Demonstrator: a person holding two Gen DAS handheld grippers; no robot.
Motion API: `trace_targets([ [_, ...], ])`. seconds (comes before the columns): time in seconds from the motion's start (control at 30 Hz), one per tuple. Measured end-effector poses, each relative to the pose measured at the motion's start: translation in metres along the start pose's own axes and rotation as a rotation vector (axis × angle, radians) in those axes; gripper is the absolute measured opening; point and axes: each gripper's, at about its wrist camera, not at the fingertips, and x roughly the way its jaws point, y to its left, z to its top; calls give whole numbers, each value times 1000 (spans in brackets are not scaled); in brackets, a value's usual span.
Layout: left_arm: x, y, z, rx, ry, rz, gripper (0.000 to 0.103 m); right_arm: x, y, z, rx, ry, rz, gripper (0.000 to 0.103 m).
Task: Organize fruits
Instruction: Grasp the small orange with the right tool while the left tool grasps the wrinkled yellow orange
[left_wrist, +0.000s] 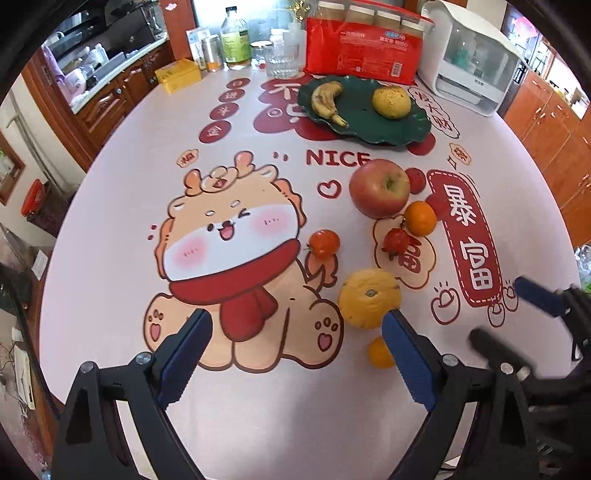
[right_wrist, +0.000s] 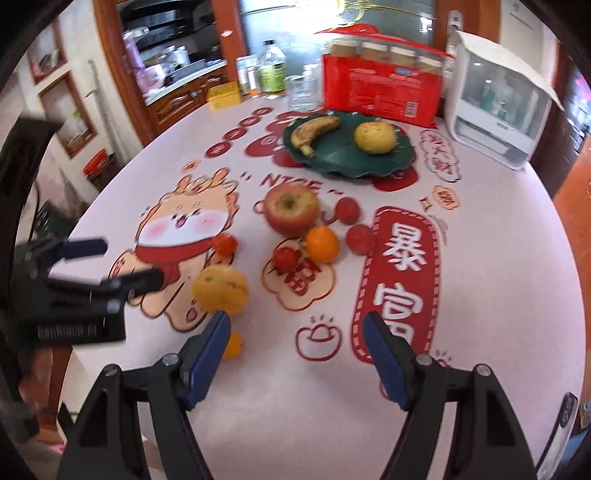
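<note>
A dark green plate (left_wrist: 406, 133) at the table's far side holds a banana (left_wrist: 327, 101) and a yellow citrus (left_wrist: 391, 102). Loose on the tablecloth lie a red apple (left_wrist: 379, 187), an orange (left_wrist: 420, 218), small red tomatoes (left_wrist: 324, 243), a big yellow citrus (left_wrist: 369, 298) and a small orange fruit (left_wrist: 378, 352). My left gripper (left_wrist: 295, 358) is open and empty, hovering near the table's front. My right gripper (right_wrist: 295, 358) is open and empty, just right of the big yellow citrus (right_wrist: 221, 290). The plate also shows in the right wrist view (right_wrist: 332, 162).
At the back stand a red package (left_wrist: 364, 48), a glass (left_wrist: 282, 61), a bottle (left_wrist: 235, 40), a yellow box (left_wrist: 178, 75) and a white appliance (left_wrist: 472, 59). Wooden cabinets surround the table. The right gripper shows at the right edge of the left wrist view (left_wrist: 517, 314).
</note>
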Motion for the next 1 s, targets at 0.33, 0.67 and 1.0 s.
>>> trace_targets([
  [0.33, 26, -14, 2, 34, 52, -46, 93, 35, 23, -25, -95, 33, 151, 74],
  [0.67, 41, -16, 4, 53, 88, -91, 93, 55, 38, -32, -147, -19, 164, 67],
  [1.0, 53, -16, 5, 30, 112, -117, 92, 72, 43, -37, -137, 2, 183, 38],
])
